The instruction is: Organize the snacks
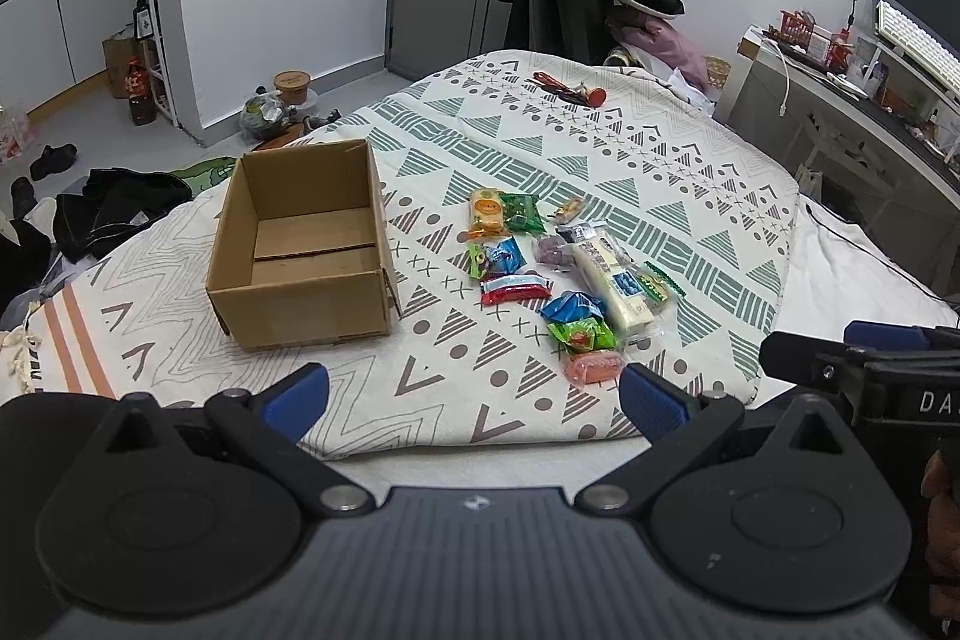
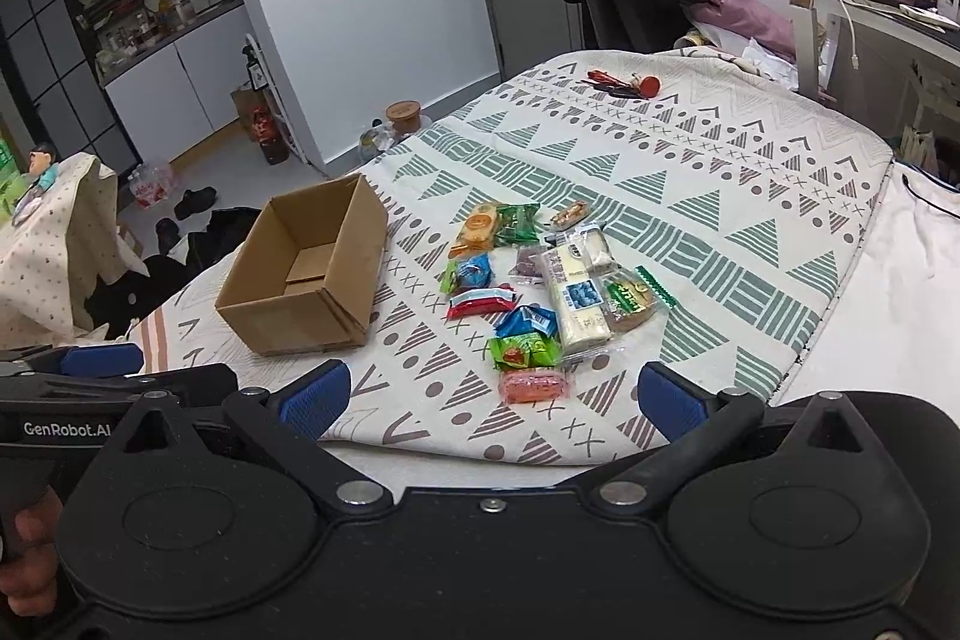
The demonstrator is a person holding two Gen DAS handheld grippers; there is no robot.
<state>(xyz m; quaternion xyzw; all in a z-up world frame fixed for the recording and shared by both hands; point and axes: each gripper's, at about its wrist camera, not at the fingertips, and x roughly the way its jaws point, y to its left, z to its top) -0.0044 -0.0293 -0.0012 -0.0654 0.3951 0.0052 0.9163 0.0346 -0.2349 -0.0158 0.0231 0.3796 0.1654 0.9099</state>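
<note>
Two grippers, left gripper [image 1: 474, 400] and right gripper [image 2: 492, 397], jaws wide apart, empty, hover near bed edge. Empty cardboard box [image 1: 300, 244] left of snack packets [image 1: 564, 268]. Best start: pinch nearest orange packet [image 2: 533, 384] by its edge.

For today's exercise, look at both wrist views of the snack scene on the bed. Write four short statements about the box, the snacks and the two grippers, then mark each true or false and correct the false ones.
1. The cardboard box already holds several snacks. False: it is empty.
2. The snack pile lies on the patterned blanket, right of the box. True.
3. The left gripper is shut on a packet. False: its fingers are spread, holding nothing.
4. The right gripper is open. True.
</note>
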